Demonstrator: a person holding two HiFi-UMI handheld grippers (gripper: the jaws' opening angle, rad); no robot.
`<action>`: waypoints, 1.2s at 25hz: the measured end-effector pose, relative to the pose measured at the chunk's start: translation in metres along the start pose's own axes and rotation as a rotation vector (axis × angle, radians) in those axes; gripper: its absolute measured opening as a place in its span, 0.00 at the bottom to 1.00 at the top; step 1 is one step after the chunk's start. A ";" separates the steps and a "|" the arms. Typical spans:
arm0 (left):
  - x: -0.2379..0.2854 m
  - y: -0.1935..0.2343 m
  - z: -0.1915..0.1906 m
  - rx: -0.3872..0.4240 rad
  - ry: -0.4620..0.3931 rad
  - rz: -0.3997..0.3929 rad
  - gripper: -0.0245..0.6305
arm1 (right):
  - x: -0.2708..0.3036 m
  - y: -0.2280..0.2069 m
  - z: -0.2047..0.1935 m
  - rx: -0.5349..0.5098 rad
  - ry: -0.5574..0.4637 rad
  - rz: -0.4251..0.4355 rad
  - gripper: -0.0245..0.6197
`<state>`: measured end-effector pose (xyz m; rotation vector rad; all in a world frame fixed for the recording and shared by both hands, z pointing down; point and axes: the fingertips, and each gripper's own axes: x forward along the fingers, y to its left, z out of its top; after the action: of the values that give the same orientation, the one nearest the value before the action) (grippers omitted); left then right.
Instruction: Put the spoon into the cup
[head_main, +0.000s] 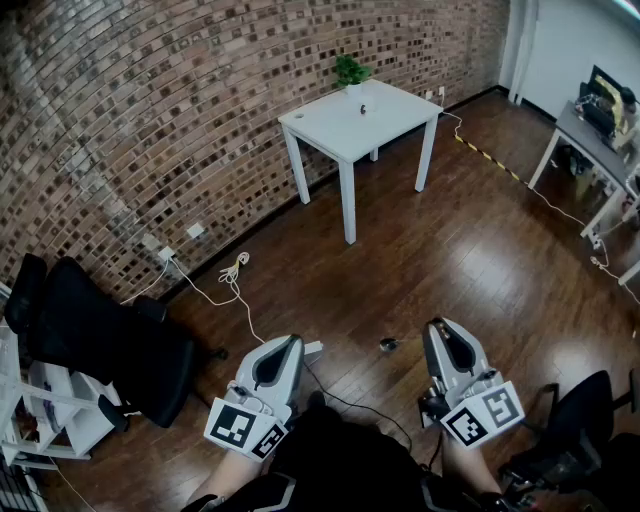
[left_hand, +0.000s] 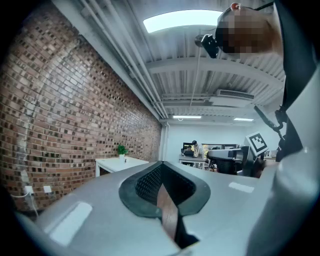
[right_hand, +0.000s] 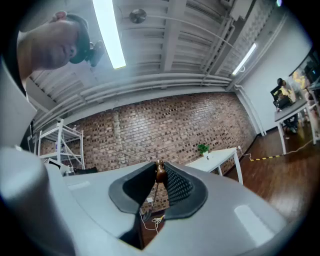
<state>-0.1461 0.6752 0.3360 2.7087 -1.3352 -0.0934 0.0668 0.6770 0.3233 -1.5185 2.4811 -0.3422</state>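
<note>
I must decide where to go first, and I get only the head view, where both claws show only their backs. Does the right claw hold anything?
Observer: Yes. In the right gripper view, the right claw pinches a small brown thing at its tips. I cannot tell what it is.
Operator: And the left claw?
Observer: The left gripper view shows the left claw closed at the tips, with nothing between them.
Operator: Is the room lit from above?
Observer: Yes, a long ceiling lamp is lit overhead.
</note>
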 end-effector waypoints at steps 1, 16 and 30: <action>0.002 0.014 0.005 0.010 -0.003 0.003 0.03 | 0.009 0.006 0.000 0.004 -0.018 -0.007 0.13; 0.043 0.137 0.025 0.030 0.038 -0.181 0.03 | 0.131 0.042 -0.004 -0.005 -0.020 -0.115 0.13; 0.151 0.097 0.005 -0.040 0.051 -0.166 0.03 | 0.168 -0.055 0.006 0.025 -0.011 -0.056 0.13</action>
<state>-0.1313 0.4962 0.3438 2.7633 -1.0822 -0.0642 0.0400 0.5027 0.3240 -1.5784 2.4201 -0.3715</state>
